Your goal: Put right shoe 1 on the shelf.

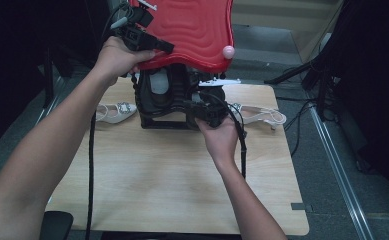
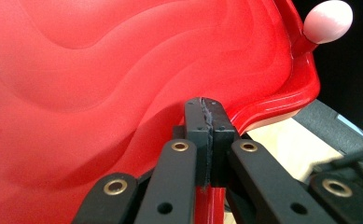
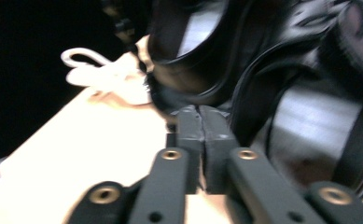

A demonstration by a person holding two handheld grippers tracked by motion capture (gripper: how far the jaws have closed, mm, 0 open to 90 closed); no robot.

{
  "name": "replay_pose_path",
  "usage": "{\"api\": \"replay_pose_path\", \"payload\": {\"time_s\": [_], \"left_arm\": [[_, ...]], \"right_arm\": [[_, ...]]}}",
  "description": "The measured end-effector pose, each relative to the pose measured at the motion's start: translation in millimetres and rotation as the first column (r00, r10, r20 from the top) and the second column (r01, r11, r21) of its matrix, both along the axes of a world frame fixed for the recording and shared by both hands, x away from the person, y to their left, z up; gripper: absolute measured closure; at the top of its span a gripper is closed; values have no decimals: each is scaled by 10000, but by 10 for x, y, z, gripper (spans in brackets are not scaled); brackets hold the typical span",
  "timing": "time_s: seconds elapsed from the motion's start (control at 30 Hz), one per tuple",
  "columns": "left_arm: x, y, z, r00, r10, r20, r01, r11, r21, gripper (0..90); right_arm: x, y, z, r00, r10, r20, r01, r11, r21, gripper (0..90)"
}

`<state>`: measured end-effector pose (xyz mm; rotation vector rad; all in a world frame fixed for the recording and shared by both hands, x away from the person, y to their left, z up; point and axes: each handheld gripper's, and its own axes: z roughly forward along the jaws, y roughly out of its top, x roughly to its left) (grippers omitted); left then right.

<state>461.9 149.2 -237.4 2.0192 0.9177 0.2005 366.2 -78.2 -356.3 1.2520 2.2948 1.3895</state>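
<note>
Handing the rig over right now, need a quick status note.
Left gripper: shut on the raised red lid's edge, holding it up.
Right gripper: fingers together at the black case's front; whether it grips anything, I can't tell.
One white shoe lies left of the case, another right.
Done: lid opened. Left: probably packing the shoes.

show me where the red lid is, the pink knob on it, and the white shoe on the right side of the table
red lid (image 1: 192,30): high view, middle of its wavy top.
pink knob (image 1: 228,51): high view, its round head at the lid's edge.
white shoe (image 1: 262,116): high view, its strap section.
</note>
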Motion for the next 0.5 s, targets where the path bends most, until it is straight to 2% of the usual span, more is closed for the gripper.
{"api": "replay_pose_path", "payload": {"time_s": [0.1,0.2,0.3,0.4,0.5], "left_arm": [[1,-2,-1,10000,-7,6,7,10000,-7,900],[3,-5,-2,10000,-9,12,9,10000,-17,900],[2,-9,-2,10000,-16,43,16,10000,-10,900],[0,-8,-5,10000,-11,59,11,10000,-34,900],[-3,-10,-6,10000,-5,66,5,10000,-43,900]], "right_arm": [[-119,-59,-38,9993,347,-161,-345,9993,161,900],[-200,-106,-134,9990,420,-182,-419,9991,27,900],[-216,-159,-283,9982,462,-394,-464,9989,-49,900],[-195,-228,-420,9982,277,-541,-287,9994,-188,900],[-161,-281,-483,9983,74,-570,-84,9998,-183,900]]}}
